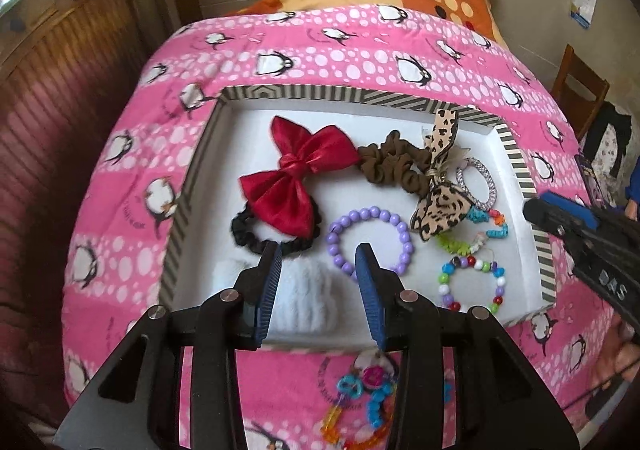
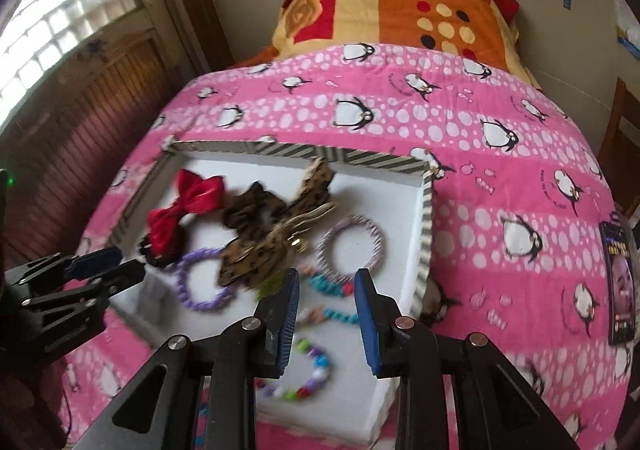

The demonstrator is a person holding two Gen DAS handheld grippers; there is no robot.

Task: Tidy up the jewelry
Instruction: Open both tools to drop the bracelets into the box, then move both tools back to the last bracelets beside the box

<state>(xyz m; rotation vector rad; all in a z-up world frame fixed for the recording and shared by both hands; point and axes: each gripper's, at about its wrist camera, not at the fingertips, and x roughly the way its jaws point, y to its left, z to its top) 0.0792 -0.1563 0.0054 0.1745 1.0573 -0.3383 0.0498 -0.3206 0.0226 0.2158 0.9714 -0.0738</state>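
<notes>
**Loose bead bracelet waiting outside the tray**

I am holding the left tongs (image 1: 318, 250) spread wide over the near edge of the striped tray (image 1: 516, 154), with nothing between the pads. The right tongs (image 2: 327, 282) are spread too and gripping nothing, hovering above the tray's right side.

Most of the jewelry is already lying inside the tray on the bed: the red bow (image 1: 298, 174) on its black hair tie, the brown scrunchie (image 1: 390, 160), the leopard bow (image 1: 438, 190), the purple bead bracelet (image 1: 370, 240), the sparkly ring bracelet (image 1: 478, 182), the turquoise chip bracelet (image 1: 486, 230), the multicolour bead bracelet (image 1: 472, 284) and a white fluffy piece (image 1: 304, 298) right under my left tongs. One piece is sitting outside, just beside the near wall: a colourful bead bracelet (image 1: 368, 402) on the pink penguin blanket (image 1: 320, 62).

I am judging that one to be the piece left to place. It is looking light and floppy, hard smooth beads on a cord, so it is likely going to slip and droop. I am thinking of pinching across the strand between two beads, not on a bead's crown, and pressing gently because the soft blanket is going to give underneath
</notes>
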